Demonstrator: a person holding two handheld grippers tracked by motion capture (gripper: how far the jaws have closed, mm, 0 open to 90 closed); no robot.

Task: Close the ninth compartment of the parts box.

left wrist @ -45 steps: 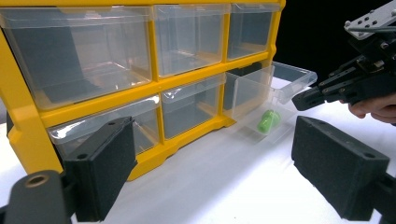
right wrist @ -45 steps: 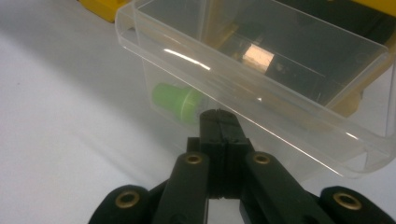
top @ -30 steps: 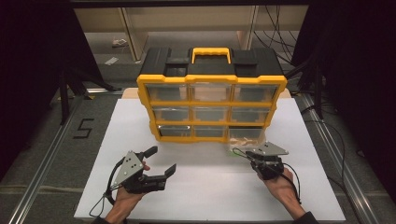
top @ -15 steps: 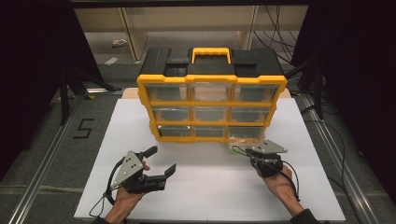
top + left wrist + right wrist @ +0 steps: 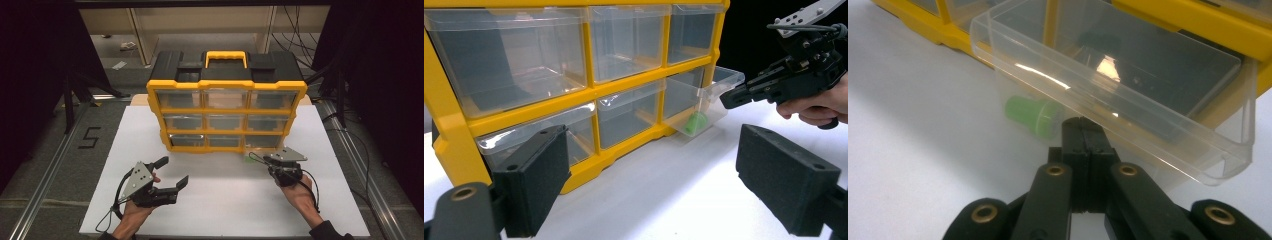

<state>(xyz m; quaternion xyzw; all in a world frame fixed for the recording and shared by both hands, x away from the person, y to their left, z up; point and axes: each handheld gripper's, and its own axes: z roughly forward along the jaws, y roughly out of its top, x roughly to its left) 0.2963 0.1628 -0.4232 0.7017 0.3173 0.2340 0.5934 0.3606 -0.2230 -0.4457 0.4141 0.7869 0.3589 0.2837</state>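
Note:
A yellow and black organizer (image 5: pixel 225 90) with clear drawers stands on the white table. Its bottom-right drawer (image 5: pixel 719 82) is pulled partly out, and a small green piece (image 5: pixel 1030 115) lies inside near the front wall. My right gripper (image 5: pixel 1082 125) is shut, its tips pinched on the front of that drawer (image 5: pixel 1128 100), under its rim. The left gripper view also shows the right gripper (image 5: pixel 726 99) meeting the drawer front. My left gripper (image 5: pixel 173 170) is open and holds nothing. It sits low over the table, in front of the organizer's left side.
The white board (image 5: pixel 220 200) has free room between the two hands. The other drawers (image 5: pixel 624 40) are pushed in and look empty. A black "5" mark (image 5: pixel 90 137) is on the grey surface to the left. Dark stands flank the table.

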